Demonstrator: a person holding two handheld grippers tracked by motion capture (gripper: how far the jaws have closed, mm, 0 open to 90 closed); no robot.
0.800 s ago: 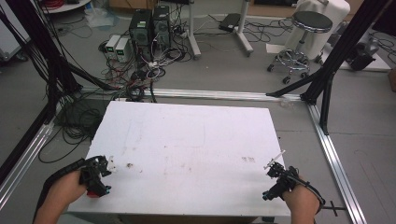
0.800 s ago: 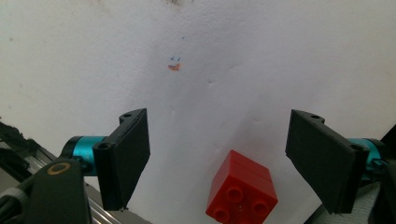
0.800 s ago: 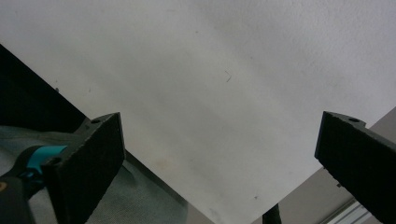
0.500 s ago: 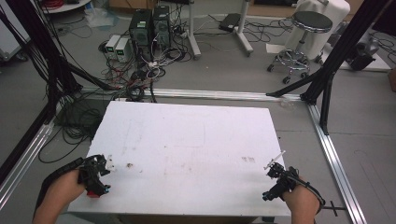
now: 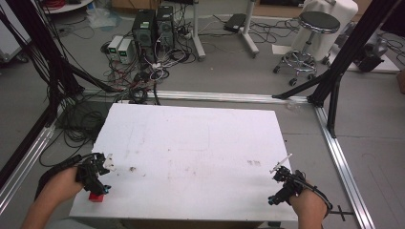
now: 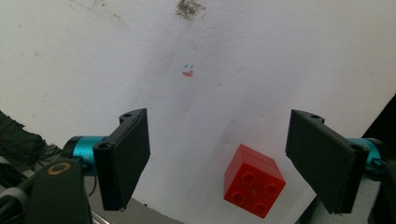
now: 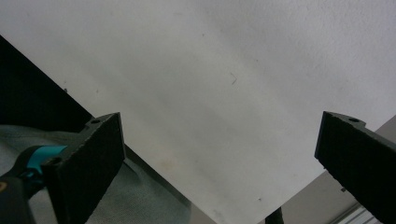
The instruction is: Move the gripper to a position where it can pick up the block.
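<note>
Left gripper view showed the left gripper spread wide over a small red studded plastic brick lying nearer its right jaw, so recentring was judged advisable before closing, while the right gripper was held wide and empty.

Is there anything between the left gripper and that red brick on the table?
Nothing visible. The red brick lies on bare white table between the open jaws of the left gripper, nearer the right-hand jaw in the left gripper view.

Bare table — one brick (red)
</note>
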